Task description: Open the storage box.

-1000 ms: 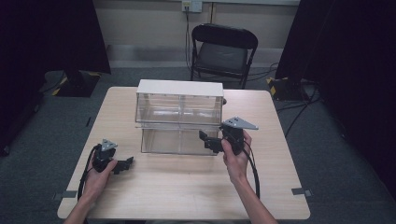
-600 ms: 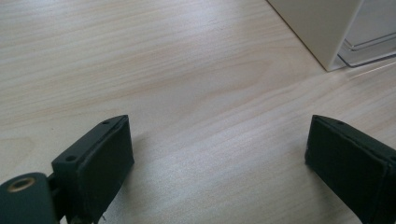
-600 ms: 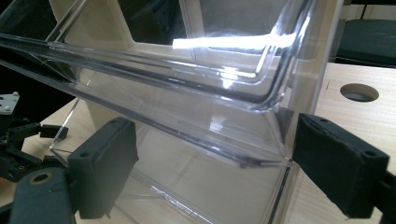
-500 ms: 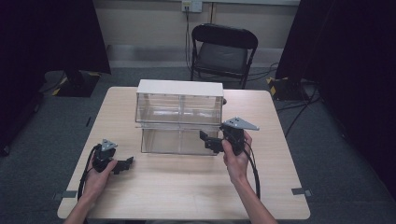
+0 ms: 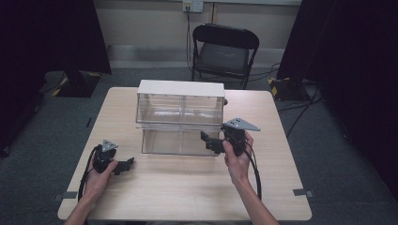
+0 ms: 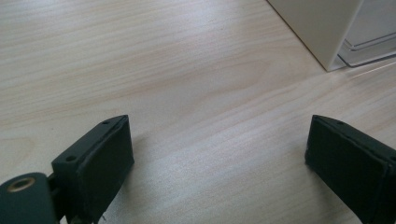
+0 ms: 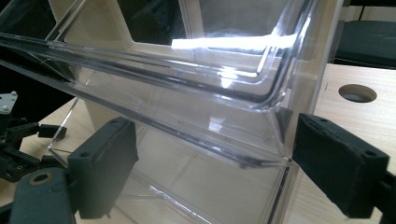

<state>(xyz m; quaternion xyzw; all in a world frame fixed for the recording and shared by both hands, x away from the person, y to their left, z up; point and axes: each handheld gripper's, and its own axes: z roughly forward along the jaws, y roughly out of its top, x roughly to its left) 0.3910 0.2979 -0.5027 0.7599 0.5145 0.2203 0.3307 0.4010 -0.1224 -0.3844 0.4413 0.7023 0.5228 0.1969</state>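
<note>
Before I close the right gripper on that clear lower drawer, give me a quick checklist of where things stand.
1. Right gripper open: ok, jaws stand wide apart in the right gripper view.
2. Right gripper lined up with the lower drawer: ok, the drawer's front corner sits between the jaws, nearer the right jaw.
3. Jaws touching the drawer: cannot tell; the right jaw looks very close to the corner.
4. Lower drawer already pulled out of the cabinet: ok, it juts forward beyond the upper one.
5. Left gripper out of the way: ok, open, low over the bare table, apart from the cabinet.
6. Drawer contents: cannot tell, glare on the plastic.
</note>
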